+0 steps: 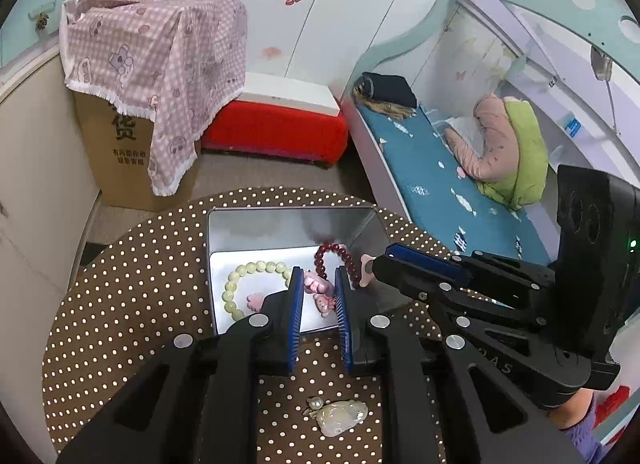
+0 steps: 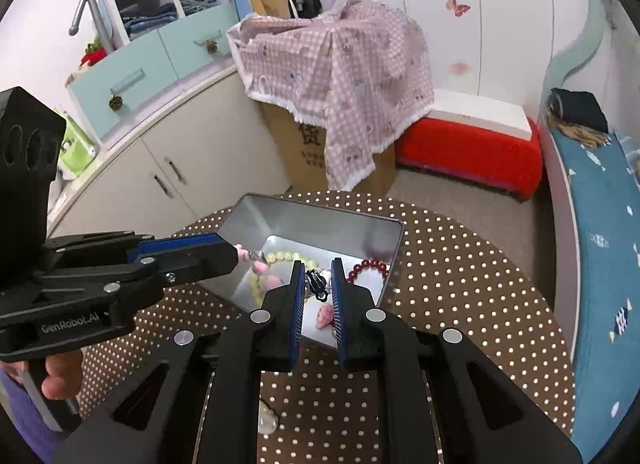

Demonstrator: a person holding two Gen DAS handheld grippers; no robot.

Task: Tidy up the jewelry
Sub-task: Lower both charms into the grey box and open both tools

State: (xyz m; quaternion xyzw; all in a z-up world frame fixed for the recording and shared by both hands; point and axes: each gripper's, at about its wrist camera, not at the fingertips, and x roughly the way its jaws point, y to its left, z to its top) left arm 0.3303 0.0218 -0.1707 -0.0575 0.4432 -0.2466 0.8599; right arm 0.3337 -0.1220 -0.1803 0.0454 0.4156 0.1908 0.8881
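Holding a light, dangly pink charm (image 1: 318,290) over the tin (image 1: 288,224), the left gripper's (image 1: 318,284) jaws are clamping its stiff body; the right gripper's (image 2: 316,284) jaws are pinching a small black clasp (image 2: 316,283).

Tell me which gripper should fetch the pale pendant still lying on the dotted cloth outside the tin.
Left, probably. The pale pendant lies centred beneath the left gripper, just behind its fingers; in the right wrist view it sits off-side, half hidden.
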